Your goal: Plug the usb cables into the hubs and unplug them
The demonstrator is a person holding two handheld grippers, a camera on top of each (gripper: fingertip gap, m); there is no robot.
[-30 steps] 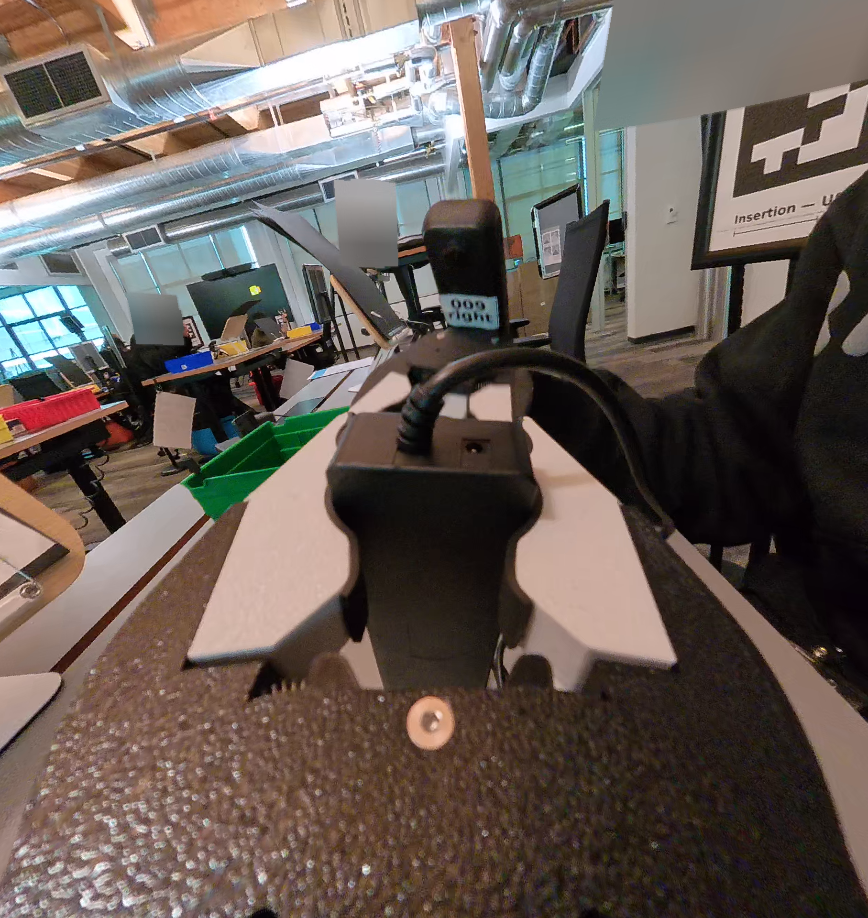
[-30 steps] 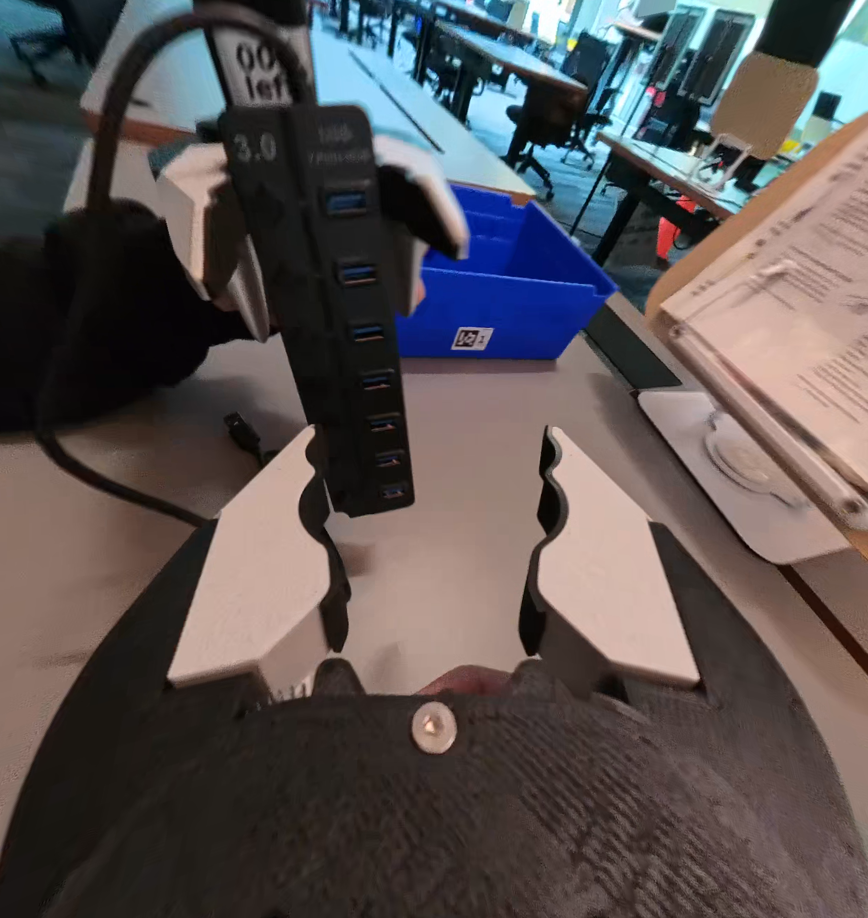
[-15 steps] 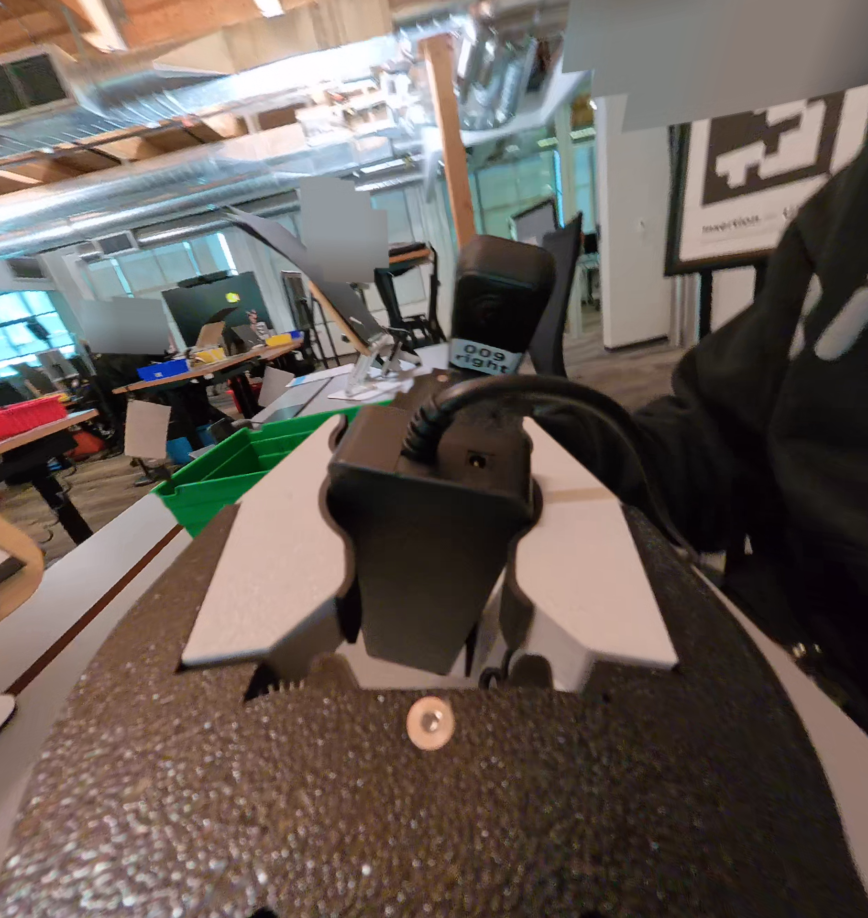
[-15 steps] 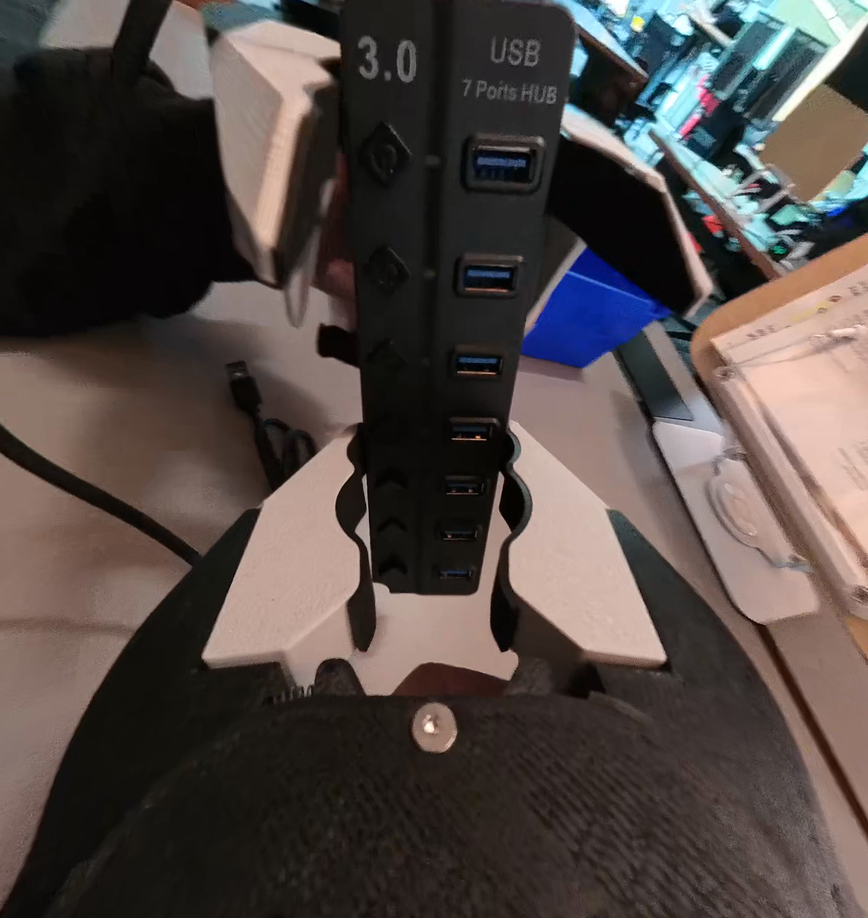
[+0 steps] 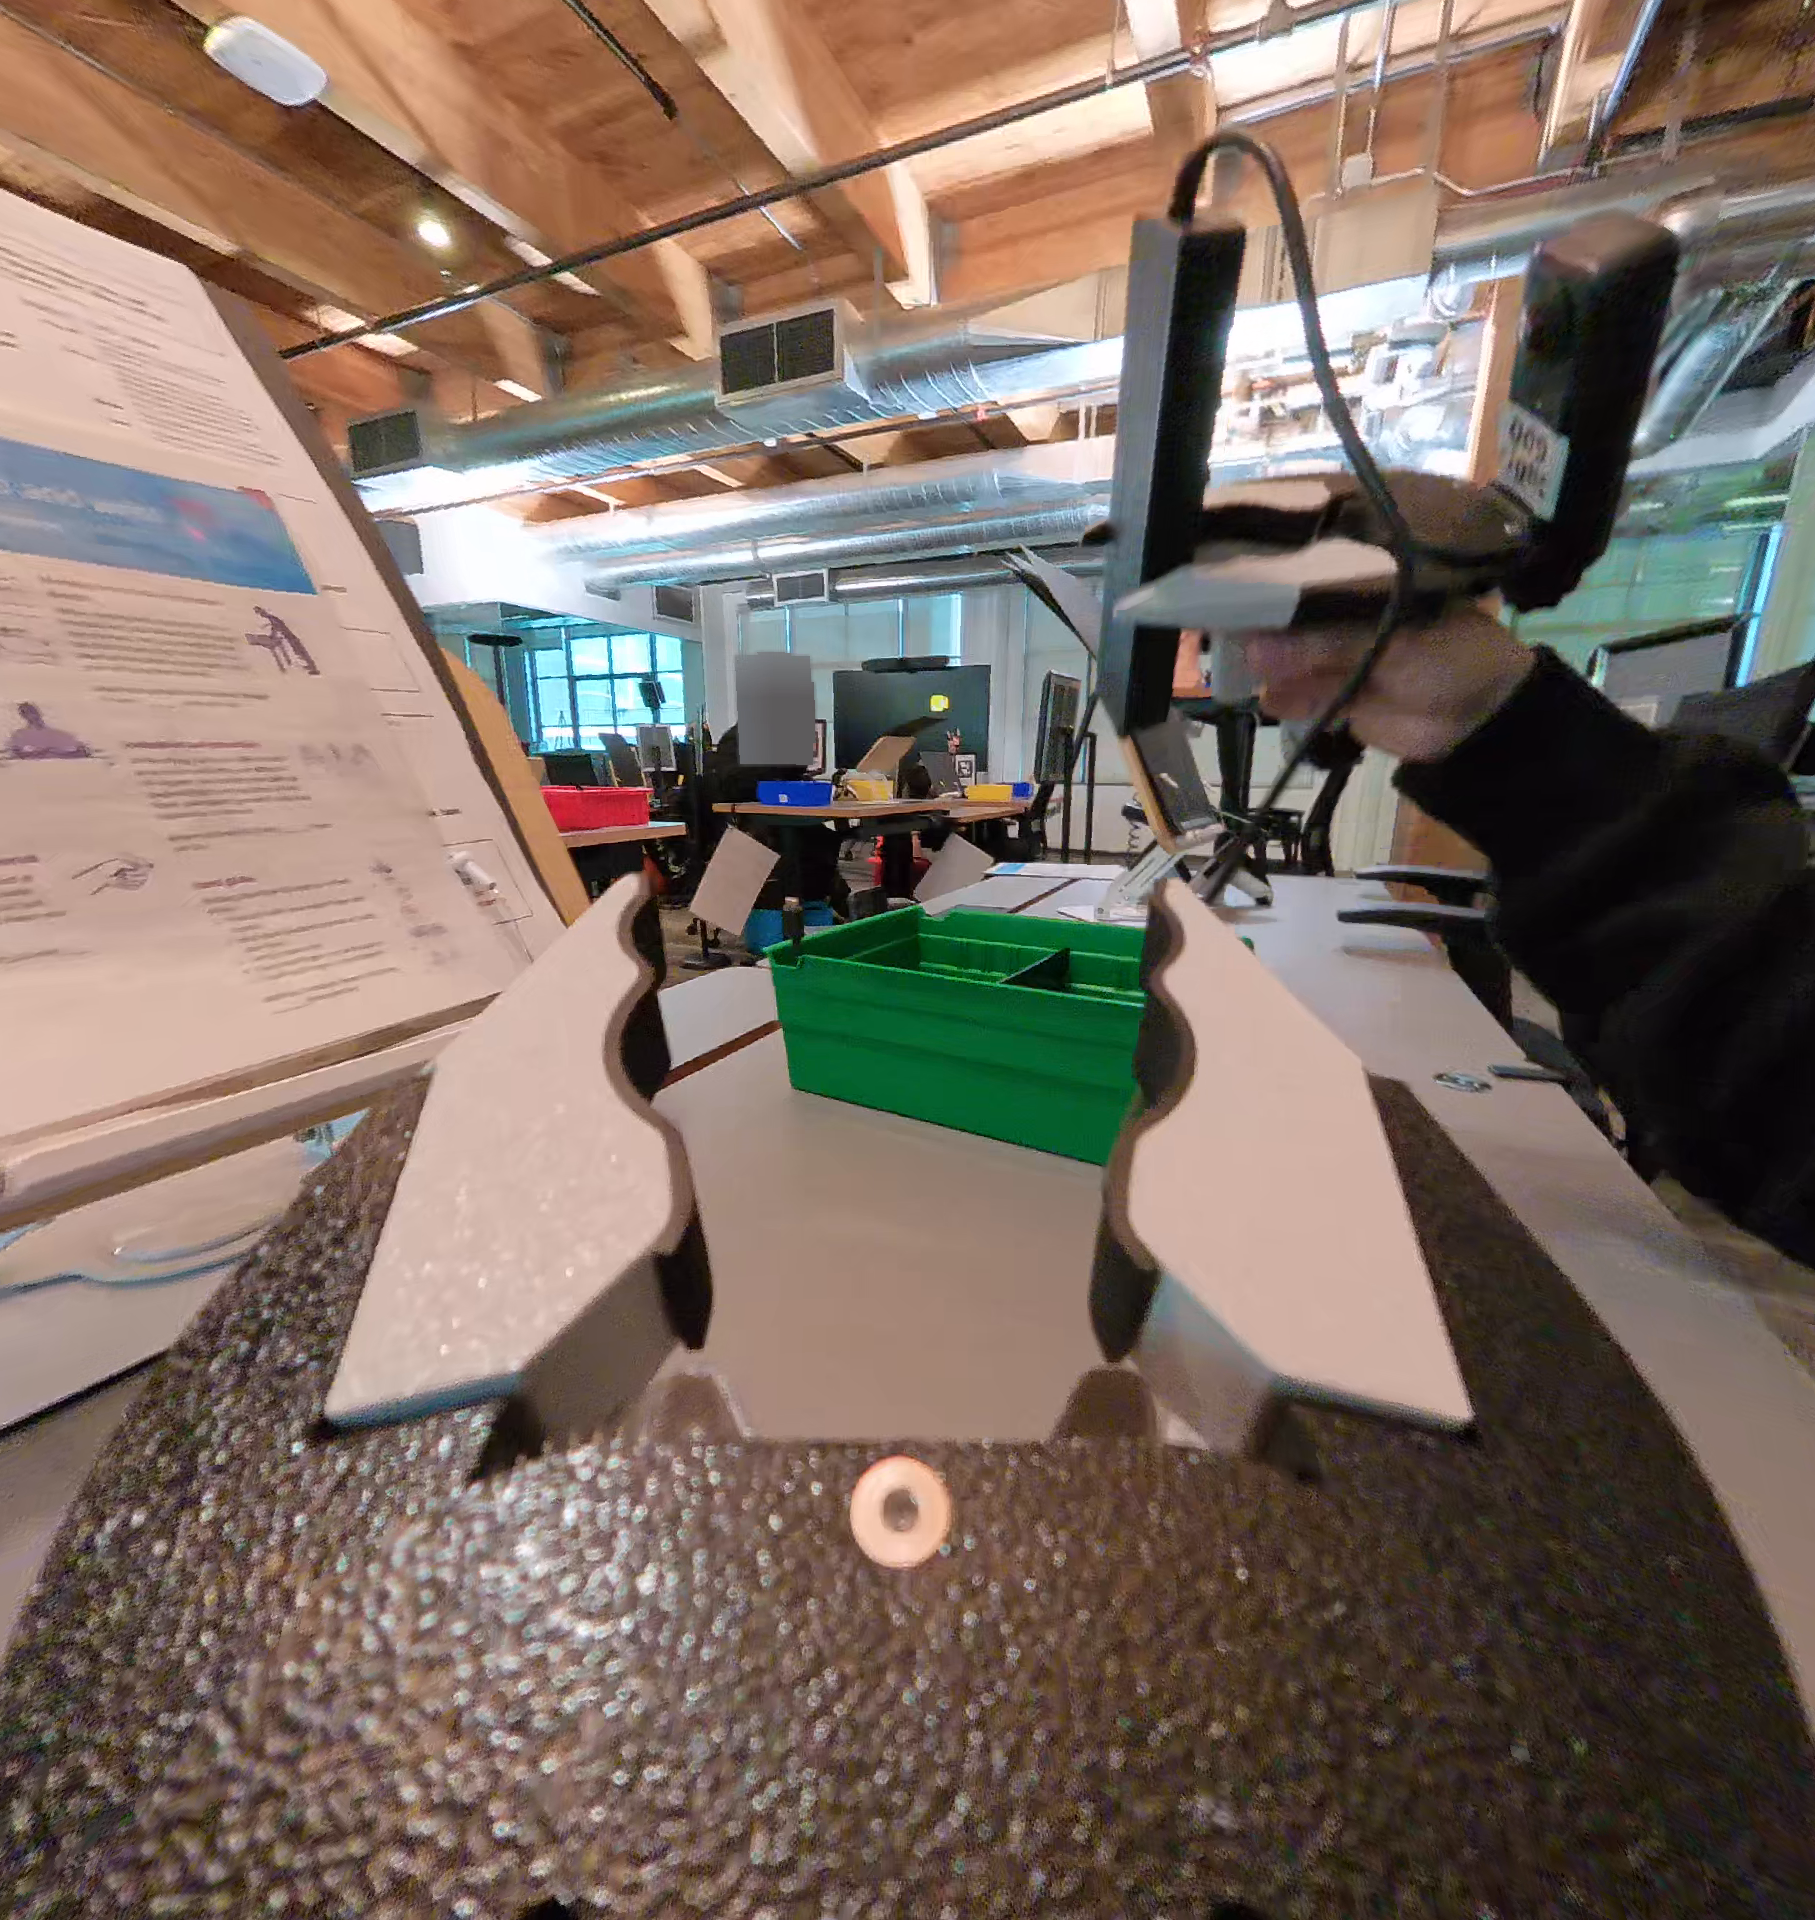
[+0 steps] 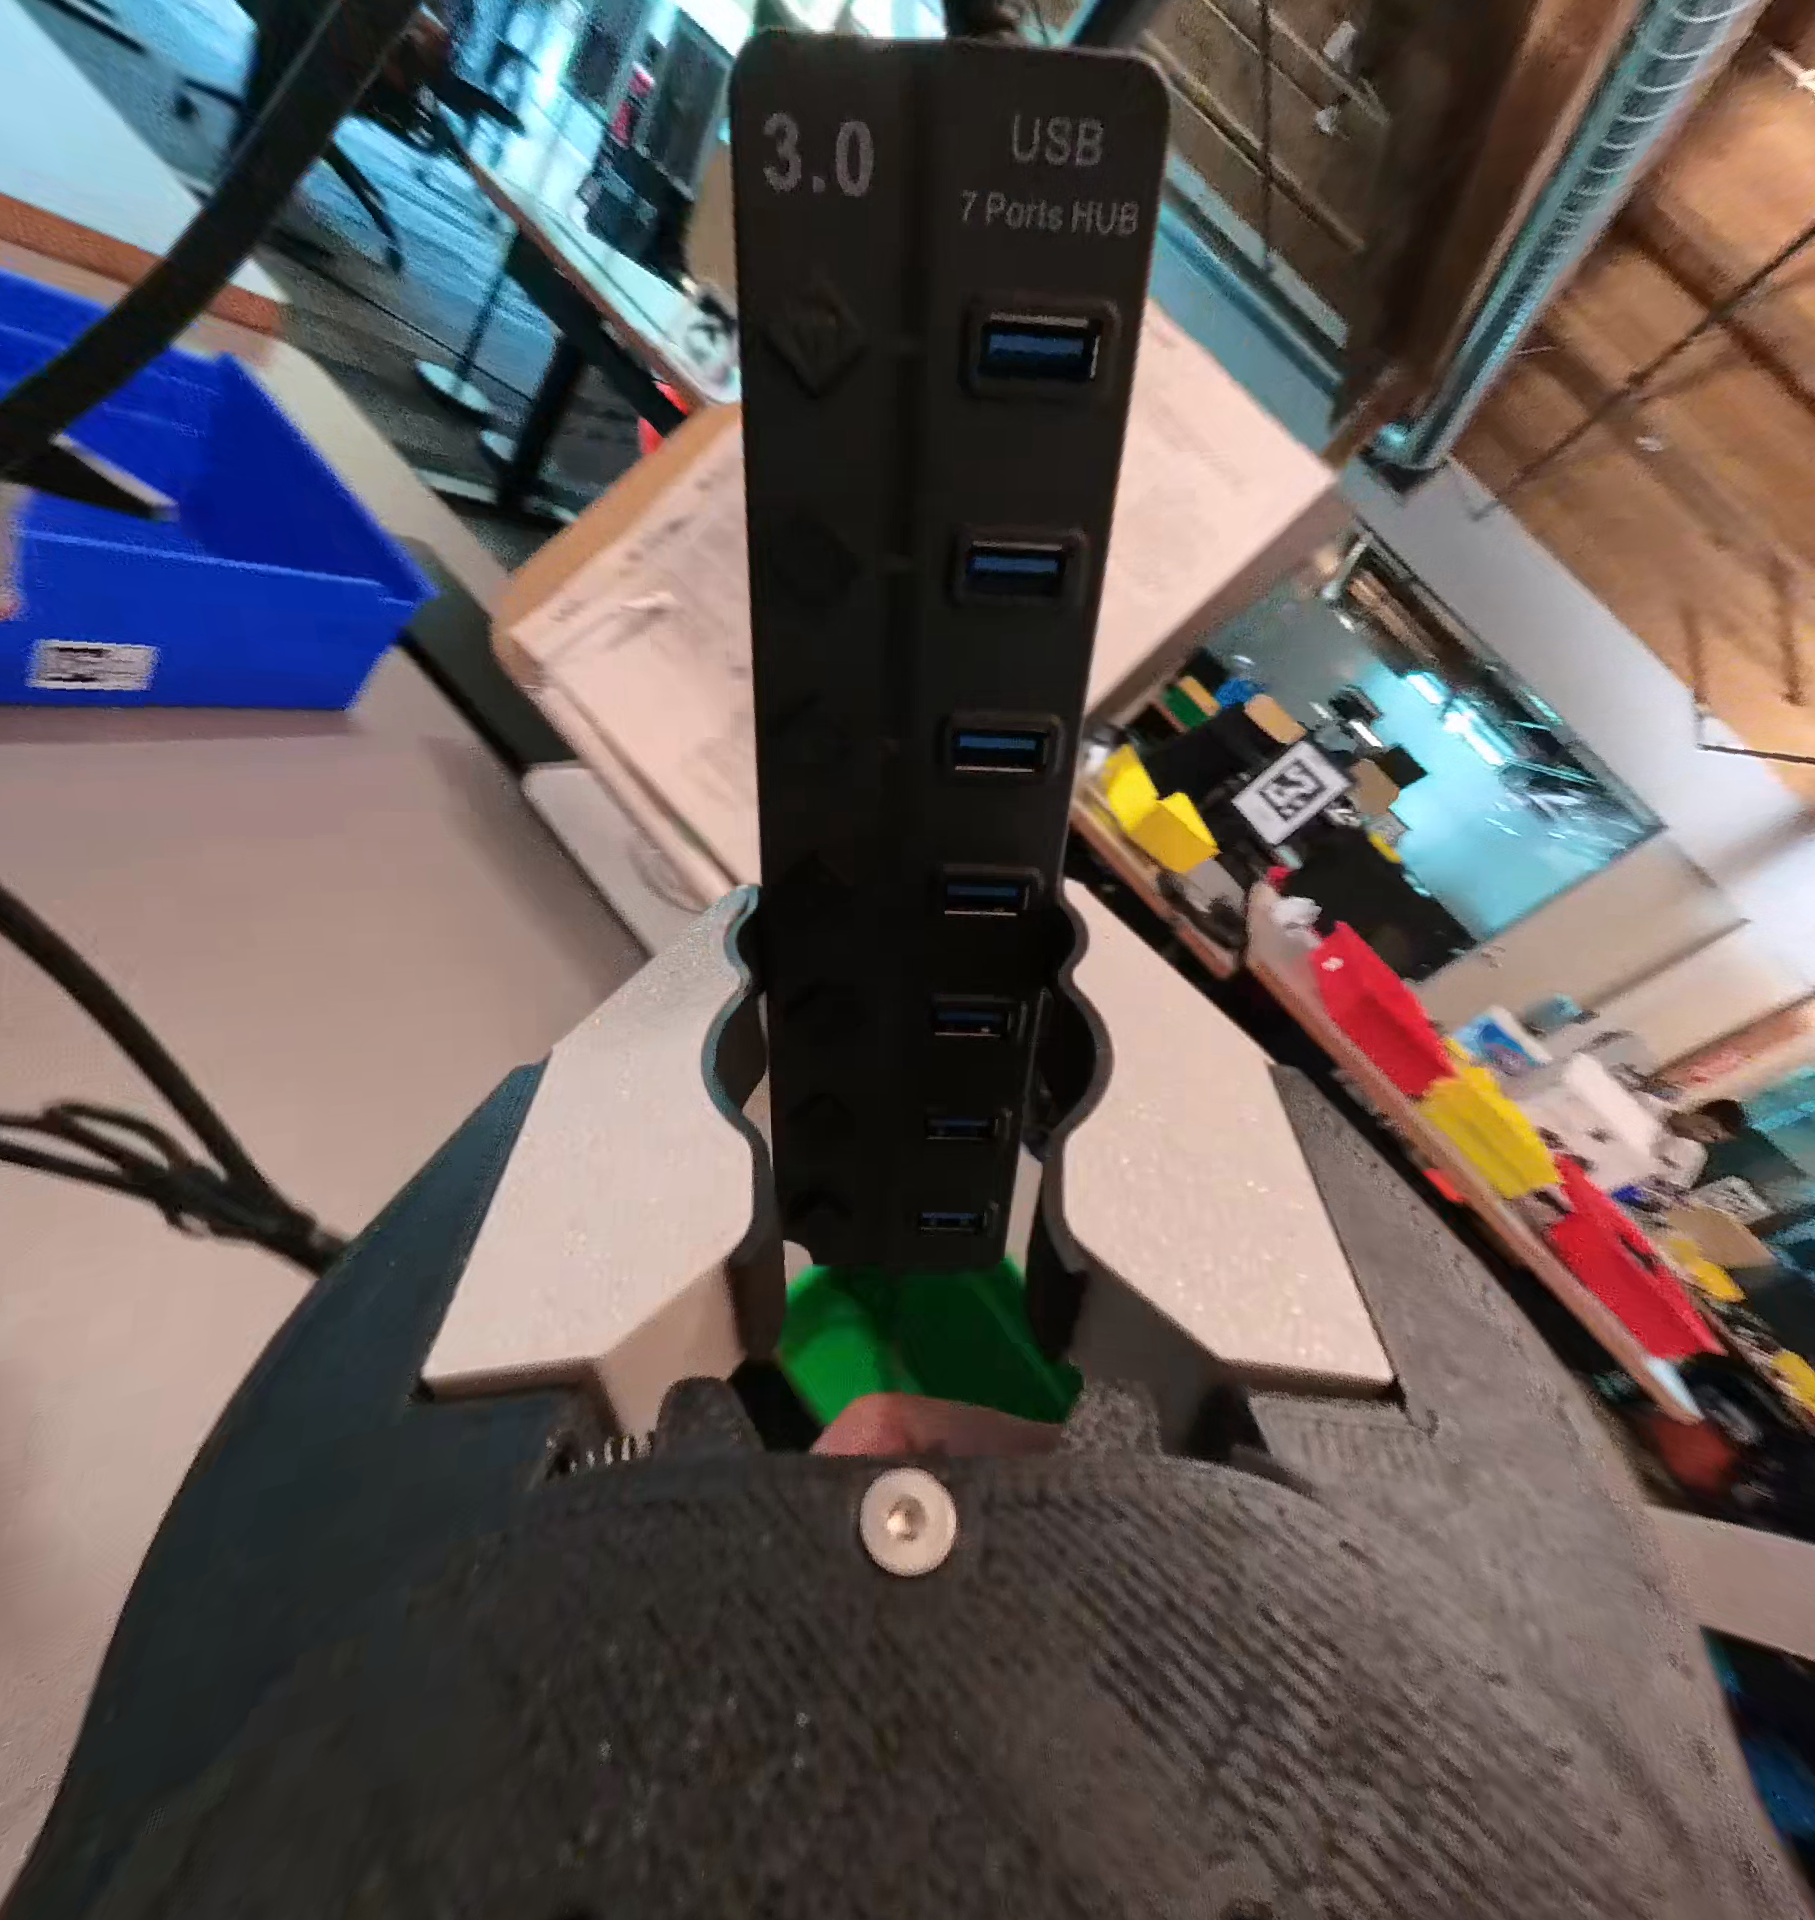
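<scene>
The left gripper (image 5: 898,1122) has let go and stands apart, empty; at two o'clock the right gripper (image 6: 908,1081) now clamps the upright USB hub (image 6: 934,644), ports facing out, ready for plugging.

A green bin (image 5: 960,1039) with dividers sits on the grey table (image 5: 882,1247). A sheet (image 5: 155,727) on a tilted stand is at the left. A blue bin (image 6: 186,582) rests further along.
</scene>
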